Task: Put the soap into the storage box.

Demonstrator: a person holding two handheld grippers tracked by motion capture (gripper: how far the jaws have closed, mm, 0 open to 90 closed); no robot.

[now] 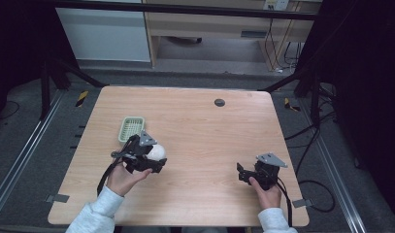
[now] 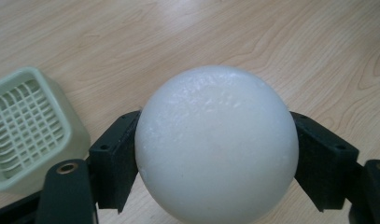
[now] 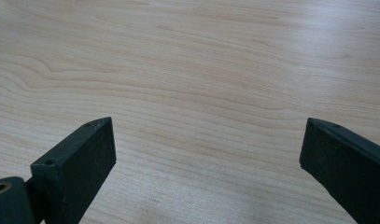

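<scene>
Ball: my left tongs [image 2: 215, 154] grasp the white ball [image 2: 215, 144], one jaw pressed to each side, just near-right of the green basket [image 2: 29, 126].
Right tongs: my right tongs [image 3: 206, 154] gape, released, over bare worktop [image 3: 187, 70], well right of the basket.

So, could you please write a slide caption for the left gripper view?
Left hand-held gripper clamps a white ball above the wooden table, green basket alongside.
</scene>
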